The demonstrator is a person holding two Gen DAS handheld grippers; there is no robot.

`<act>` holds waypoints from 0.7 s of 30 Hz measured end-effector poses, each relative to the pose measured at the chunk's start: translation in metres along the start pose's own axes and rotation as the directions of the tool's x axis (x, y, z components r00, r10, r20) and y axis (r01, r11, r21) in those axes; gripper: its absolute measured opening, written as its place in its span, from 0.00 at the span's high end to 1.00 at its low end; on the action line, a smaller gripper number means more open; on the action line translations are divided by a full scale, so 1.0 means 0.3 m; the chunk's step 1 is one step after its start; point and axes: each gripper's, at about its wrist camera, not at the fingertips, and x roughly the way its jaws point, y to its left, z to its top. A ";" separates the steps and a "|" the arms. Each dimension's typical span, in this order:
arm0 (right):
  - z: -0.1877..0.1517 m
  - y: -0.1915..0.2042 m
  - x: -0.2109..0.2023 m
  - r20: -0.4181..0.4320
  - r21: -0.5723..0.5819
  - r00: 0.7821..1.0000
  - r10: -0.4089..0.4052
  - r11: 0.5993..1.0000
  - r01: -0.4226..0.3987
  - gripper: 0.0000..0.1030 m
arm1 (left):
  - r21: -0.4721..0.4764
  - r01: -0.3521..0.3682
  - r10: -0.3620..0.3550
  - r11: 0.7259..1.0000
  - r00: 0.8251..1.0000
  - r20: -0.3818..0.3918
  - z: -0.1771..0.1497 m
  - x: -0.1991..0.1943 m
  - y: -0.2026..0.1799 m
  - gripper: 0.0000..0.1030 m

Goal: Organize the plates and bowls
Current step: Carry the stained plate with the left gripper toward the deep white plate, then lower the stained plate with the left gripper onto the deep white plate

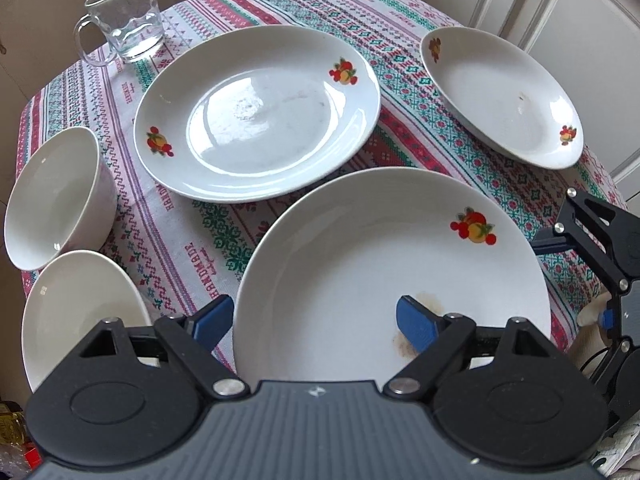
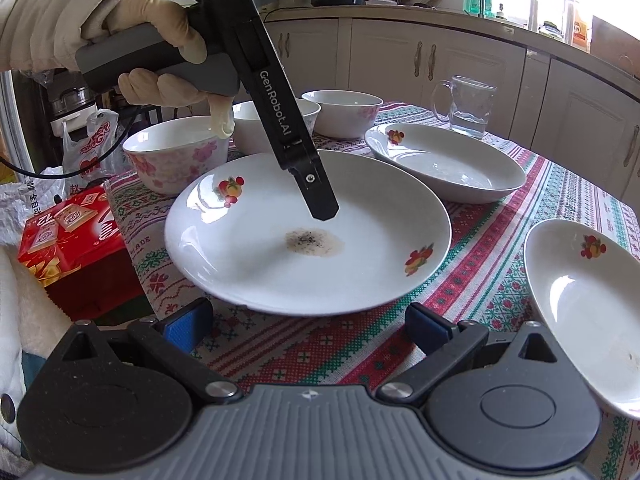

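On the left of the patterned tablecloth (image 1: 176, 216) stand white bowls: in the right wrist view, three in a cluster, the nearest pink-flowered bowl (image 2: 176, 160) just beside the stained plate (image 2: 308, 236). In the left wrist view two plain-looking bowls (image 1: 56, 196) sit close together at the table's left edge. The left gripper (image 1: 316, 320) has its jaws spread wide, one blue finger outside the stained plate's rim and the other over its inside; whether either pad touches the china is hard to tell. Further back lies a clean fruit-printed plate (image 1: 256, 116), with a glass mug (image 1: 124, 16) behind it. To the right sits a deep dish (image 1: 504, 96). The right gripper (image 2: 308, 332) is also wide open, holding nothing, near the stained plate's close edge.
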 end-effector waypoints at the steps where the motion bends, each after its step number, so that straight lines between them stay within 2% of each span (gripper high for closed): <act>1: 0.002 0.001 0.003 -0.001 -0.001 1.000 0.001 1.000 -0.001 0.00 | 0.004 0.004 -0.004 1.000 1.000 -0.007 0.000 0.002 -0.001 0.15; 5: 0.008 0.005 0.011 -0.001 -0.002 1.000 0.004 1.000 -0.004 0.00 | 0.020 0.017 -0.016 1.000 0.999 -0.027 0.003 0.009 -0.002 0.15; 12: 0.009 0.006 0.019 0.009 -0.004 1.000 0.006 1.000 -0.006 0.00 | -0.005 0.054 -0.055 0.999 0.997 -0.050 0.013 0.010 0.017 0.15; 21: 0.008 0.004 0.021 0.023 -0.004 1.000 0.006 1.000 -0.006 0.00 | 0.018 0.048 -0.046 0.999 0.994 -0.097 0.033 0.031 0.008 0.15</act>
